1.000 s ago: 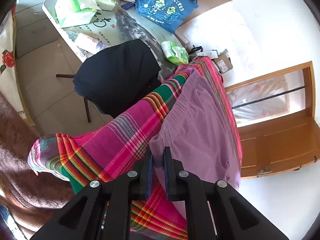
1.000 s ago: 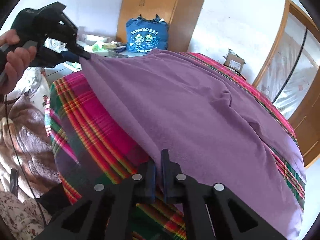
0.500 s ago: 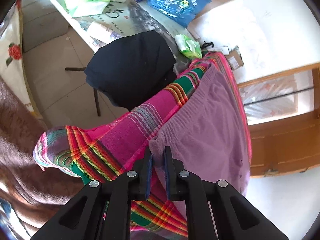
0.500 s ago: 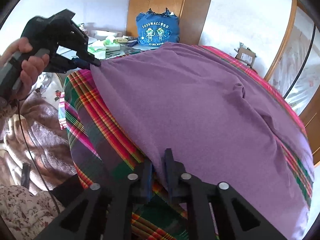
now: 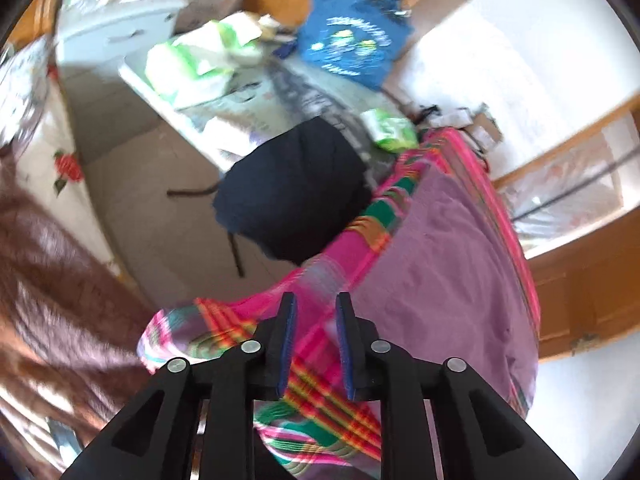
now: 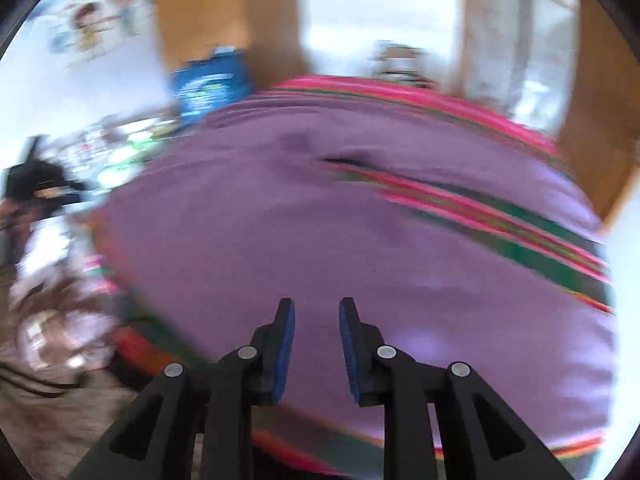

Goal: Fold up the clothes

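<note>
A plaid-covered bed (image 6: pixel 520 240) carries the purple garment (image 6: pixel 320 240), spread flat. Your left gripper (image 5: pixel 316 312) and right gripper (image 6: pixel 316 316) both hover with jaws apart, empty.

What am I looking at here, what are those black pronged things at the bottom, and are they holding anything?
They are hand-held tongs, one in each of a person's hands, each with a camera looking along its two fingers. One picture is from the left tongs, the other from the right tongs. Both are open and hold nothing. Below them a purple garment lies spread on a bright plaid blanket, ready for folding. The left view also shows a dark cloth over a chair, a cluttered table and a blue bag. Both pictures are blurred by motion.
</note>
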A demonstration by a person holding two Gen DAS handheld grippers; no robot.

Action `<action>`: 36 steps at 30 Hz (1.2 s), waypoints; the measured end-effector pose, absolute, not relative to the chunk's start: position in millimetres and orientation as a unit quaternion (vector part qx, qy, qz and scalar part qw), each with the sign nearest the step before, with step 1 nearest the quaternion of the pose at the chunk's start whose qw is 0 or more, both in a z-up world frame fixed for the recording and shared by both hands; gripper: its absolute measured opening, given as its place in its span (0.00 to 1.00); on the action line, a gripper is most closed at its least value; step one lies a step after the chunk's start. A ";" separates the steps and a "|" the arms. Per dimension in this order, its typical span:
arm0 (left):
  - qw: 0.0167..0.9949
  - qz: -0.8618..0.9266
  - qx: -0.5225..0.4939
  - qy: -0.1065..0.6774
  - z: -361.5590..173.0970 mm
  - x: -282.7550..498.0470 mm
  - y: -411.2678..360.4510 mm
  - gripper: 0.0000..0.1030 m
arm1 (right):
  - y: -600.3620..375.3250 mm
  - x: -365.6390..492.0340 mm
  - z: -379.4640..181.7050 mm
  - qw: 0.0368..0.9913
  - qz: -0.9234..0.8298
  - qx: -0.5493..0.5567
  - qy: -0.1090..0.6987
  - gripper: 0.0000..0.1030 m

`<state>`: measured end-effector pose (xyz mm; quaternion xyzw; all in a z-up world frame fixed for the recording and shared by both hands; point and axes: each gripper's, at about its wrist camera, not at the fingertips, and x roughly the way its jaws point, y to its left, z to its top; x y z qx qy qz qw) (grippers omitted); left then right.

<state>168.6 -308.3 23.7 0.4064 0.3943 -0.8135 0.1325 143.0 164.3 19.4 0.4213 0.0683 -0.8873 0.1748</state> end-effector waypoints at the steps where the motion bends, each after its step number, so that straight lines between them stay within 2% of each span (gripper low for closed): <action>1: 0.122 -0.819 0.406 0.387 28.4 164.6 -302.0 0.22 | 180.4 136.7 19.8 0.152 -0.891 0.422 0.063 0.23; 4: 0.064 -0.834 0.414 0.358 39.4 141.2 -269.8 0.26 | 226.9 109.4 18.9 0.091 -0.899 0.427 0.025 0.28; 6: 0.031 -0.844 0.424 0.328 43.4 123.8 -243.9 0.27 | 245.2 89.9 17.6 0.085 -0.899 0.430 0.009 0.35; 10: -0.043 -0.839 0.464 0.281 37.7 88.9 -188.4 0.31 | 238.1 60.2 9.9 0.116 -0.892 0.435 0.035 0.35; 16: -0.130 -0.817 0.522 0.206 19.1 46.8 -110.1 0.31 | 204.7 36.0 -9.1 0.157 -0.873 0.452 0.094 0.35; 23: -0.145 -0.802 0.545 0.197 5.9 22.4 -85.0 0.31 | 194.6 28.7 -21.1 0.198 -0.855 0.465 0.115 0.35; 28: -0.146 -0.798 0.547 0.206 2.7 15.7 -87.0 0.31 | 191.0 26.8 -21.7 0.216 -0.848 0.469 0.120 0.26; 32: -0.150 -0.794 0.546 0.221 0.7 11.0 -92.4 0.31 | 188.7 27.4 -19.9 0.219 -0.845 0.472 0.125 0.05; 36: -0.160 -0.795 0.541 0.223 0.9 12.9 -94.9 0.31 | 191.8 29.5 -18.2 0.197 -0.853 0.467 0.122 0.03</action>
